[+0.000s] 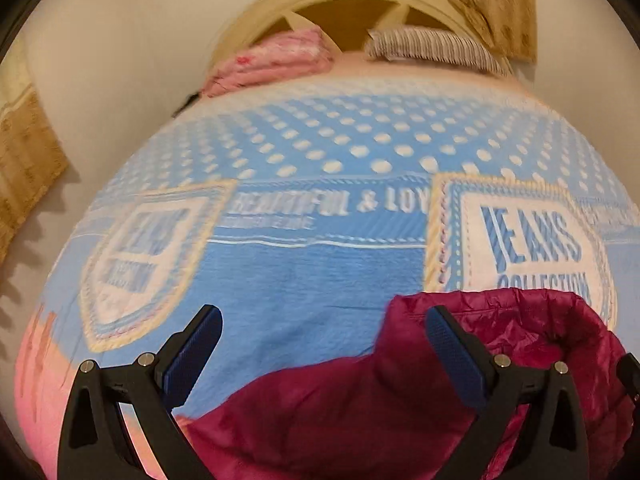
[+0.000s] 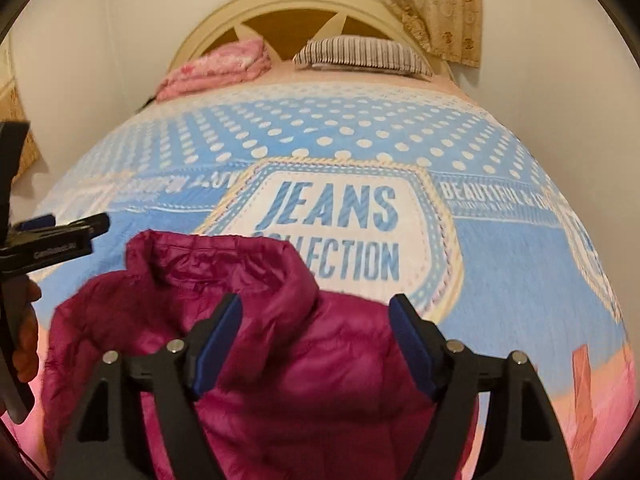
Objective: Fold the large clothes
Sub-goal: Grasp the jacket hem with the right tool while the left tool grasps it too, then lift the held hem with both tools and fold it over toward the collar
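A magenta puffer jacket (image 2: 280, 344) lies crumpled on the near part of a bed with a blue spotted cover (image 2: 500, 264). Its collar stands up toward the headboard. My right gripper (image 2: 316, 320) hangs above the jacket with its jaws wide apart, open, and no fabric between the blue pads. In the left wrist view the jacket (image 1: 360, 400) fills the lower right. My left gripper (image 1: 324, 328) is open too, over the jacket's left edge and the bare cover, holding nothing. The left gripper (image 2: 56, 236) also shows at the left edge of the right wrist view, in a person's hand.
A folded pink blanket (image 2: 216, 68) and a striped pillow (image 2: 360, 54) lie at the far end, against a cream arched headboard (image 2: 288, 4). Patterned beige curtains (image 2: 432, 4) hang behind. White walls flank the bed. A pink band (image 2: 580, 380) runs along the cover's near edge.
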Demonstrator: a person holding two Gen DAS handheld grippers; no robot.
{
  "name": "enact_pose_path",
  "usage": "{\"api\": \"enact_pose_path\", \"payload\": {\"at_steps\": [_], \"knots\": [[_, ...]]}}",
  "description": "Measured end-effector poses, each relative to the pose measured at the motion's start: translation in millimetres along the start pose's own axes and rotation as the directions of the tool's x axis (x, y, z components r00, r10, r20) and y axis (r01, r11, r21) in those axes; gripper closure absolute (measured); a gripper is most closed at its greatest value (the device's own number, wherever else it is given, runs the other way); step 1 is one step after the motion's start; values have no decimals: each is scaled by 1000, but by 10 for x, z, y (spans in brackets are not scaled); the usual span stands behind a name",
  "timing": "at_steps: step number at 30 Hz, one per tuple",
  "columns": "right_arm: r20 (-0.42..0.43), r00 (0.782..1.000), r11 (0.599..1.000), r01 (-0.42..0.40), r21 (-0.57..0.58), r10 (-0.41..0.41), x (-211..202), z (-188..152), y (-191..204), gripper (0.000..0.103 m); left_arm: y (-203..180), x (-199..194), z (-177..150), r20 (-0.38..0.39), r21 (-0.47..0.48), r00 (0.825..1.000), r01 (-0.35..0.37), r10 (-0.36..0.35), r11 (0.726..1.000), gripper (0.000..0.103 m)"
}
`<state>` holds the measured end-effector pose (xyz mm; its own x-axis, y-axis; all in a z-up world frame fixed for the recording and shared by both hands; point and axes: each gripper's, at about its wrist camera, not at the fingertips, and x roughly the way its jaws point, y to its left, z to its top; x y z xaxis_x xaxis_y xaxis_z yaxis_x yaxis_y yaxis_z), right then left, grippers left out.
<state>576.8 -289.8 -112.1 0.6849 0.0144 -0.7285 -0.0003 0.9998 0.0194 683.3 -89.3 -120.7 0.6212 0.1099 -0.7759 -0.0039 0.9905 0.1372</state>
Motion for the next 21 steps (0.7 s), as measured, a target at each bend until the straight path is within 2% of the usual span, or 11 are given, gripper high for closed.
{"api": "enact_pose_path", "payload": {"at_steps": [4, 5, 6, 7, 8, 9, 13, 16, 21], "knots": [[-92, 995, 999, -33, 3, 33, 326, 39, -51, 27, -185, 210, -77, -39, 54, 999, 24, -22, 998, 2], [-102, 994, 999, -38, -2, 37, 379, 41, -56, 35, -199, 208, -111, -37, 64, 999, 29, -27, 998, 17], [-114, 993, 999, -43, -15, 41, 418, 32, -51, 56, -223, 196, -153, -40, 84, 997, 65, -62, 994, 33], [-126, 991, 999, -41, -30, 37, 446, 22, -44, 70, -228, 199, -180, -55, 94, 994, 95, -90, 991, 75], [-131, 991, 998, -41, -44, 35, 450, 2, -41, 89, -216, 195, -211, -79, 98, 989, 130, -122, 987, 95], [-121, 992, 998, -41, -54, 34, 415, -26, -36, 89, -175, 151, -243, -74, 93, 988, 143, -136, 985, 95], [-62, 998, 994, -17, -110, 10, 204, -149, -36, 93, -35, -120, -370, 23, 121, 993, 113, -117, 986, 101], [-28, 1000, 991, -3, -134, -1, 65, -265, -57, 94, 76, -246, -548, 58, 127, 991, 115, -123, 985, 102], [-31, 999, 991, 14, -136, -18, 62, -509, -95, 96, 50, -166, -885, 20, 155, 992, 121, -126, 980, 103]]}}
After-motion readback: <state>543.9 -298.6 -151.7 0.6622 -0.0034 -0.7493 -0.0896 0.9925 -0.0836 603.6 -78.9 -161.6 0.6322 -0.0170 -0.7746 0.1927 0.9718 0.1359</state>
